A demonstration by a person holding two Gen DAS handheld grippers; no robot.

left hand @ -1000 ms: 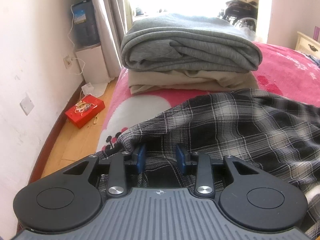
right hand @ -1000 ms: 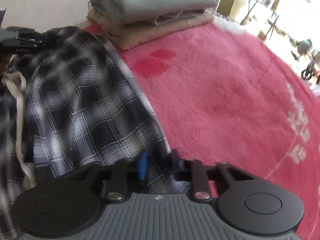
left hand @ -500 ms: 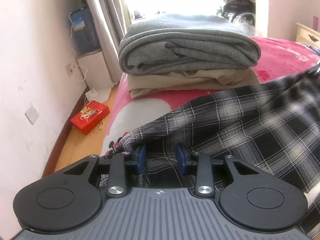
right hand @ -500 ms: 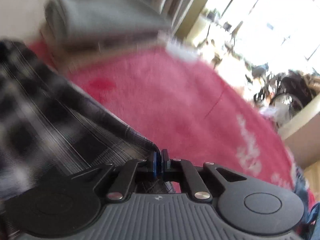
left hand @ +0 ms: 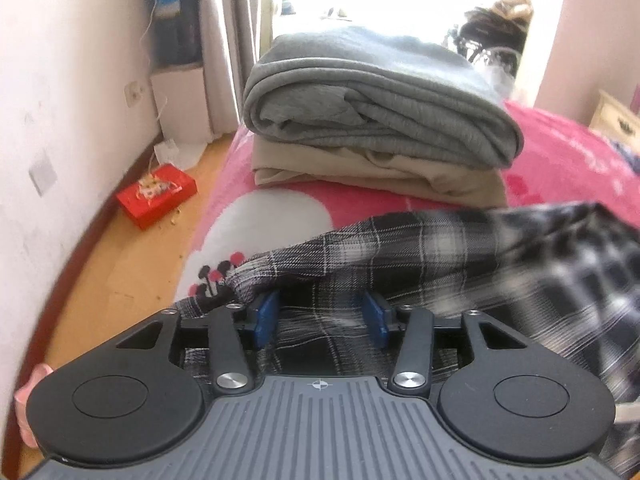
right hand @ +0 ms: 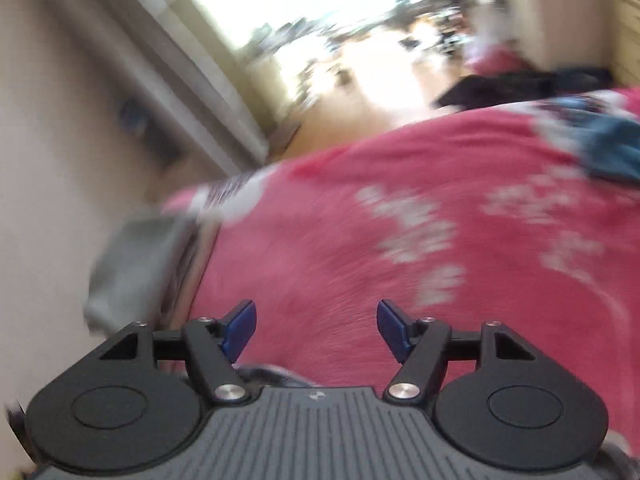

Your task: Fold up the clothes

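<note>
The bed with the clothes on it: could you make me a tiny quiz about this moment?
1. True or false: the right gripper is clamped on cloth.
2. What lies directly under the folded grey garment?
3. The plaid garment by the left gripper is: A) neatly folded B) rumpled, unfolded

Key: 1 false, its jaws stand apart with nothing between. 2 a folded beige garment. 3 B.

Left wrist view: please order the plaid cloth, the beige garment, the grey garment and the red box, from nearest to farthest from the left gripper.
1. Plaid cloth, lying across the left gripper.
2. Red box, on the floor, left.
3. Beige garment, bottom of the stack ahead.
4. Grey garment, on top; its front fold is close to the beige one.
</note>
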